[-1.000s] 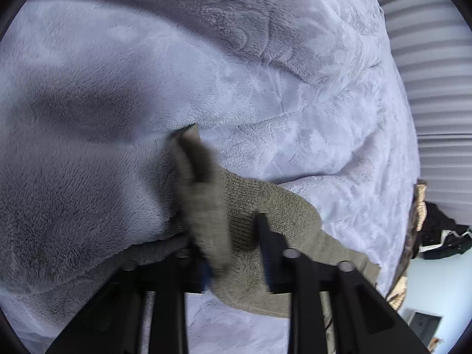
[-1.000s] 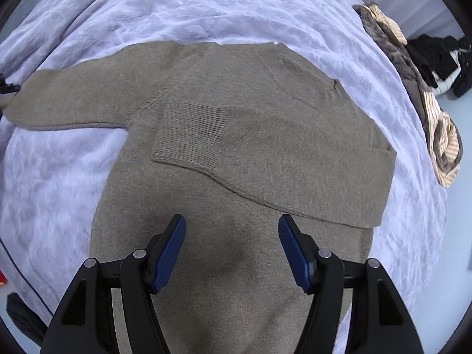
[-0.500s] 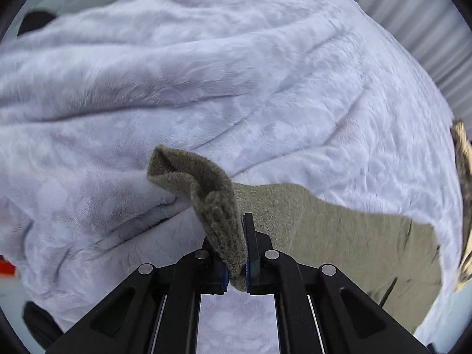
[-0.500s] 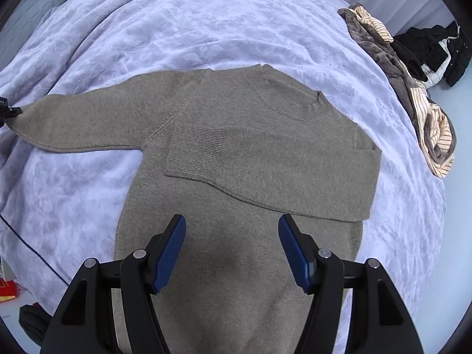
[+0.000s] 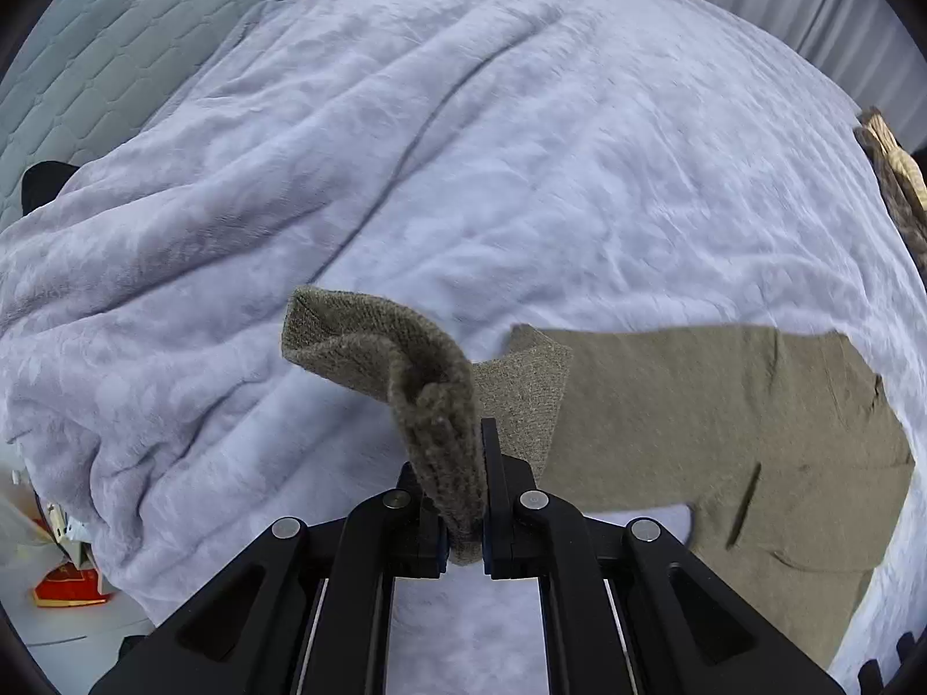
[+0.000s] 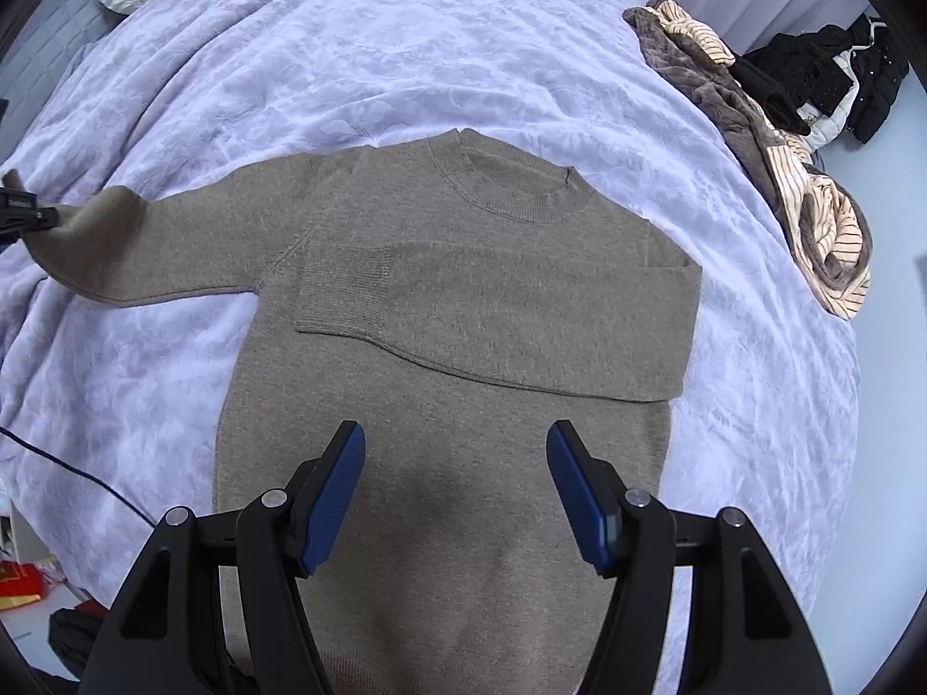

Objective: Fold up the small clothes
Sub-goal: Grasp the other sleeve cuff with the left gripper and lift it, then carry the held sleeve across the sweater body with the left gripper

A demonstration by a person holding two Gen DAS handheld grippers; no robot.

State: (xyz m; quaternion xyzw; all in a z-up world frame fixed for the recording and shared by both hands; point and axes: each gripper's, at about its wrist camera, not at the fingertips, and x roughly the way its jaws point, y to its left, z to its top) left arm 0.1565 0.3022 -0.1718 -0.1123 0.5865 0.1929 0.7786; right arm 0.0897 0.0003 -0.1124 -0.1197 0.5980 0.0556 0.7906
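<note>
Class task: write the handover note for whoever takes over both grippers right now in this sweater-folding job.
Left gripper: shut on the cuff of the sweater's outstretched sleeve, lifted off the blanket.
Right gripper: open, empty, above the sweater's lower body.
Sweater: flat, neck away from the right wrist camera.
Done: other sleeve folded across the chest.
Left: fold the held sleeve across, then fold the body.

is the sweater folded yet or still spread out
Partly folded. One sleeve lies across the chest of the sweater; the other sleeve stretches out to the side, its cuff pinched in the left gripper.
</note>
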